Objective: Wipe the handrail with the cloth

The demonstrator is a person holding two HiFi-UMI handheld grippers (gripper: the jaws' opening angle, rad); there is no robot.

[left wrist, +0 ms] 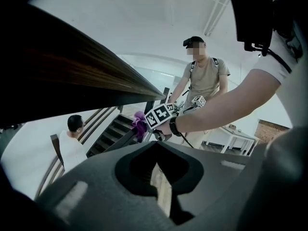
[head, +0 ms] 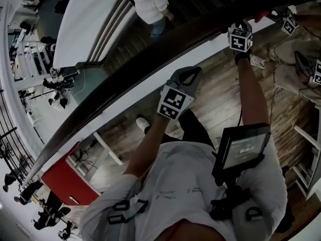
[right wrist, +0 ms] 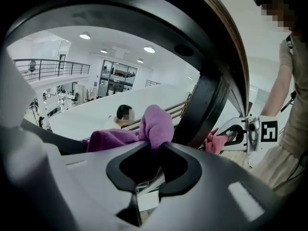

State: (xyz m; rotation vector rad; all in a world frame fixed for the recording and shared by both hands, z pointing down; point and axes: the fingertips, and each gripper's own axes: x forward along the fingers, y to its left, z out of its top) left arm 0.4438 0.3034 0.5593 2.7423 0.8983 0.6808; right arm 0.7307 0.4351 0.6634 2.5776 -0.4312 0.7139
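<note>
1. Head view: the handrail (head: 130, 79) runs as a long dark diagonal from lower left to upper right. The right claw (head: 239, 28) sits at its near edge, far up the run. The left claw (head: 186, 77) hangs just beside the rail on the floor side, lower down and not touching. The right arm is the one on the rail, so I judge that any stroke must follow that diagonal.
2. Left gripper view: its own jaws stand together with nothing between them. The rail passes overhead to the left. Beyond, a purple cloth (left wrist: 139, 124) bunches at the right claw, which the head view does not show.
3. Right gripper view: the jaws are clamped on the purple cloth, which is folded upward against the rail's dark curve. Whether it presses firmly I cannot tell. Only this view shows a pink cloth (right wrist: 216, 141) in another person's claw just beyond.
</note>
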